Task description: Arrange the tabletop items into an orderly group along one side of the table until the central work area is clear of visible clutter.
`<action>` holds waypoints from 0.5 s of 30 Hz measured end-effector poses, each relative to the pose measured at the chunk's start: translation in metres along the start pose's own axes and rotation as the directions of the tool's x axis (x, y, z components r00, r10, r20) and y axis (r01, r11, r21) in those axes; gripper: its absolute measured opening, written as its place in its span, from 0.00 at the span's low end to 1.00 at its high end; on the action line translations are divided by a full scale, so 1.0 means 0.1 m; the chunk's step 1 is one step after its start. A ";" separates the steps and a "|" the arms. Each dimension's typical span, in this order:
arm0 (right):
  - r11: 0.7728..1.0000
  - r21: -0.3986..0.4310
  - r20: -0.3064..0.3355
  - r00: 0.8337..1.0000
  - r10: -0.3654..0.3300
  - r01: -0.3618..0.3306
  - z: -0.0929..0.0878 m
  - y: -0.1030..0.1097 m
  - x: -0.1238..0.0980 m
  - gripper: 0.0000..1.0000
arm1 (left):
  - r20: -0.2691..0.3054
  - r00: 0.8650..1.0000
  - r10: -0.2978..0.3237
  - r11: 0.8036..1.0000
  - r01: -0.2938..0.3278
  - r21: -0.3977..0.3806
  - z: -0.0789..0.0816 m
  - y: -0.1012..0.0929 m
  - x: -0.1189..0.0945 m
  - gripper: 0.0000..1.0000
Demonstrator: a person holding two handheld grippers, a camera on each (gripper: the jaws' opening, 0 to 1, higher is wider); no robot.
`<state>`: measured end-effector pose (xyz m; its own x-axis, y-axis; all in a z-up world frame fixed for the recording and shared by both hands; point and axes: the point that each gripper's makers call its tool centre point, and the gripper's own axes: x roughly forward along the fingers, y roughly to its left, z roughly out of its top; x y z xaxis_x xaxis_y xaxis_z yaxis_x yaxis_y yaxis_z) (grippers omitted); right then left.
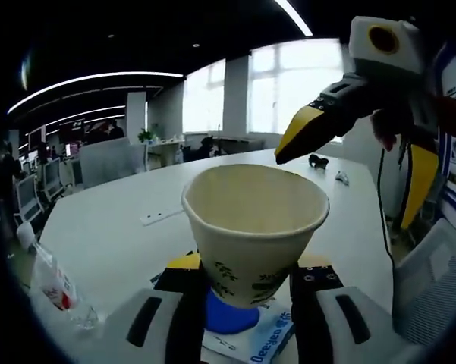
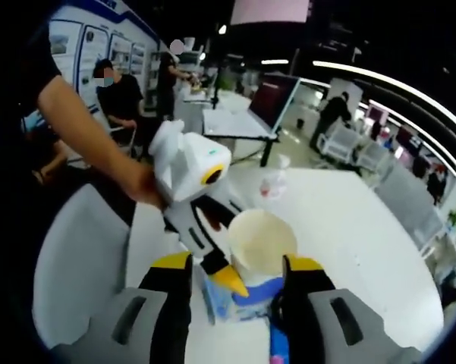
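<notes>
Paper cup [image 1: 256, 227] stands upright, pinched low between left gripper [image 1: 252, 292] fingers; right gripper [image 1: 349, 144] hovers spread just beside its rim.

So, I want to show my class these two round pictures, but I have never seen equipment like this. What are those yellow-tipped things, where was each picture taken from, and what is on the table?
There is no robot here. A person holds a hand-operated grasping tool in each hand, and a small fisheye camera rides on each one, which is why the pictures are round.

The left gripper view looks along the left tool. Its two jaws rise from the bottom and close on a paper cup standing on a blue round object. The right tool reaches in from the upper right, jaws apart.

The right gripper view looks along the right tool, with the same cup ahead of its open jaws.

On the white table lie a power strip, a crumpled plastic bottle and a printed packet.
</notes>
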<state>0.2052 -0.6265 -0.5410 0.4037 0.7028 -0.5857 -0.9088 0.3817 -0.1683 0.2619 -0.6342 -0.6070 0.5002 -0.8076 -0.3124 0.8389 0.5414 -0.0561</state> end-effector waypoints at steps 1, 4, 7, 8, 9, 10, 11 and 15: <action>1.000 0.002 0.002 1.000 -0.005 0.005 -0.01 0.00 -0.01 0.48 | 0.000 1.000 0.001 1.000 -0.001 0.000 0.00 0.01 0.00 0.42; 0.999 0.025 0.017 1.000 -0.022 0.022 -0.01 -0.03 -0.02 0.56 | 0.001 1.000 0.007 1.000 -0.007 -0.005 0.01 0.03 -0.01 0.42; 0.998 0.050 0.023 0.999 -0.032 0.031 -0.02 -0.04 -0.04 0.62 | 0.004 1.000 0.013 1.000 -0.013 -0.010 0.02 0.06 -0.01 0.42; 0.997 0.057 0.023 0.999 -0.049 0.047 -0.03 -0.07 -0.04 0.65 | 0.005 1.000 0.018 1.000 -0.018 -0.011 0.03 0.07 -0.02 0.42; 0.997 0.061 0.023 0.998 -0.056 0.054 -0.03 -0.08 -0.05 0.67 | 0.006 1.000 0.021 1.000 -0.021 -0.014 0.03 0.08 -0.03 0.42; 0.995 0.073 0.028 0.997 -0.067 0.064 -0.04 -0.09 -0.06 0.71 | 0.005 1.000 0.024 1.000 -0.024 -0.019 0.02 0.09 -0.03 0.42; 0.994 0.085 0.035 0.997 -0.075 0.072 -0.04 -0.11 -0.06 0.74 | 0.004 1.000 0.026 0.999 -0.026 -0.021 0.02 0.10 -0.03 0.42; 0.987 0.129 0.056 0.993 -0.108 0.100 -0.08 -0.15 -0.09 0.86 | -0.003 0.999 0.041 0.999 -0.041 -0.015 0.01 0.15 -0.05 0.42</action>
<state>0.2147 -0.6435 -0.5395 0.5047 0.6902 -0.5185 -0.8427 0.5242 -0.1224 0.2720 -0.6227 -0.6055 0.5331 -0.7842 -0.3177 0.8146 0.5772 -0.0579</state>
